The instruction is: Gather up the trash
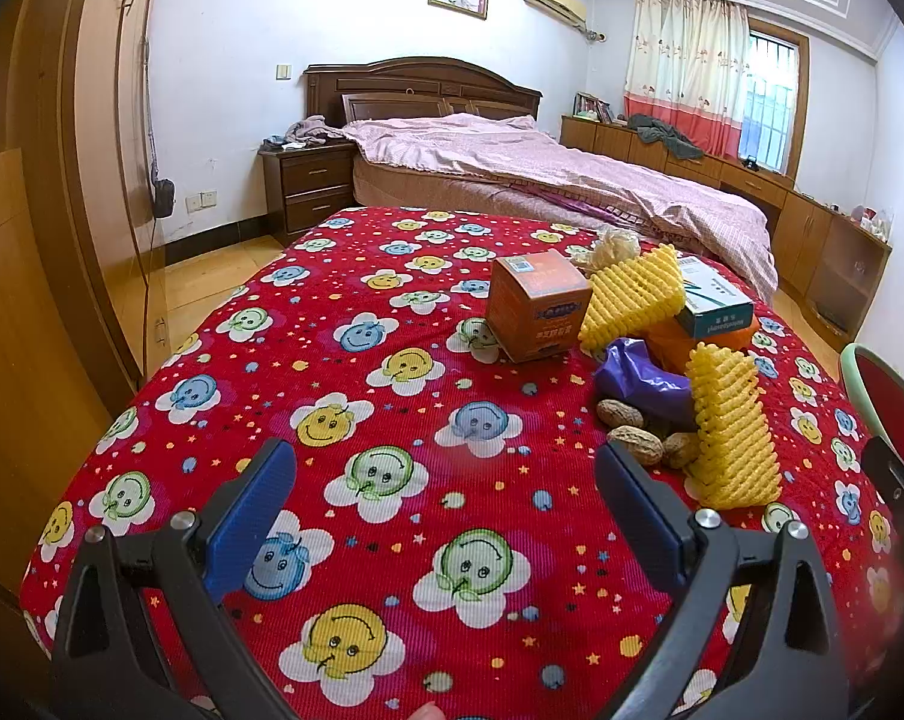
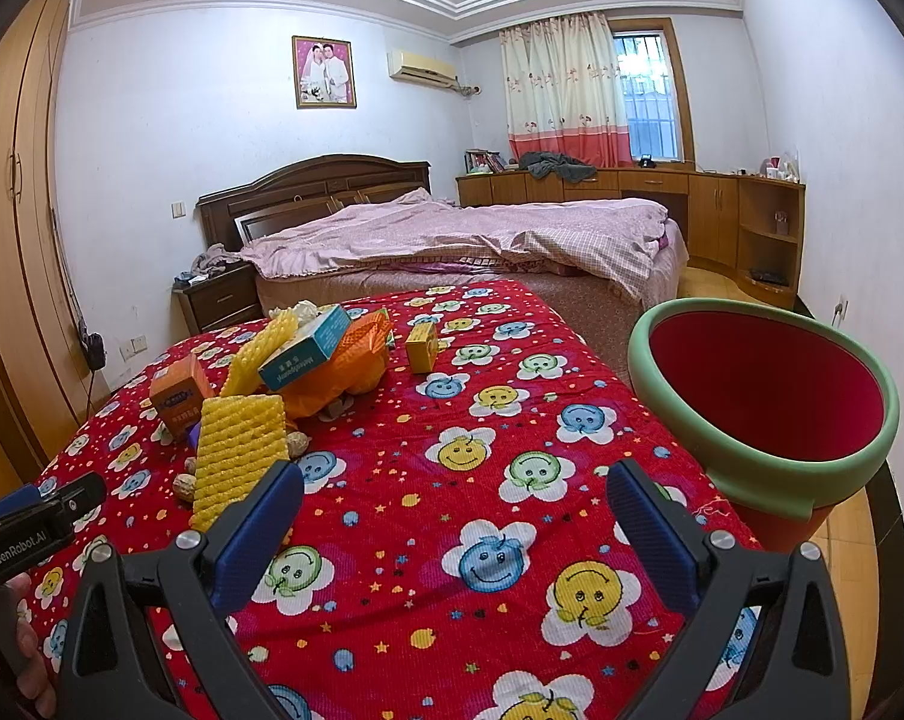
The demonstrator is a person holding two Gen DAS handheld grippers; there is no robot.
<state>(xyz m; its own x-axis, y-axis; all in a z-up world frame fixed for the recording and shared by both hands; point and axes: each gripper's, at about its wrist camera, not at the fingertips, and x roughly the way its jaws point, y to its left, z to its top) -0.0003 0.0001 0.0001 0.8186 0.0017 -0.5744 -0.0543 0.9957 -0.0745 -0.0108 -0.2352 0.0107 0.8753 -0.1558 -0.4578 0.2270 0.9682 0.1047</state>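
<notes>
The trash is seen heaped on the red cloth [image 1: 392,312], at right of centre in the left wrist view and at left of centre in the right wrist view. The bin [image 2: 769,390], red inside with a green rim, is found at the right edge of the right wrist view, just beside the cloth's edge.

The left gripper [image 1: 446,516] is held wide apart and empty above bare cloth, near the heap. The right gripper [image 2: 454,531] is likewise spread and empty, its left finger [image 2: 260,516] lying just in front of the near foam net [image 2: 239,450].

The foam nets are judged very light, soft and springy; they would be crushed easily, and a pinch across the upright net's upper edge [image 1: 724,384] should suffice. The orange box [image 1: 535,306] is judged light and thin-walled; it would best be taken across two opposite flat faces, since a corner grip could slip. The teal box [image 2: 308,348] rests tilted on an orange bag [image 2: 344,378] and could slide when its neighbours are disturbed. The purple bag [image 1: 637,375] is limp and slick; a bunched fold should be gripped. The peanuts [image 1: 634,441] are small, round and brittle, and are likely to roll. A small yellow box [image 2: 422,348] stands apart from the heap.
</notes>
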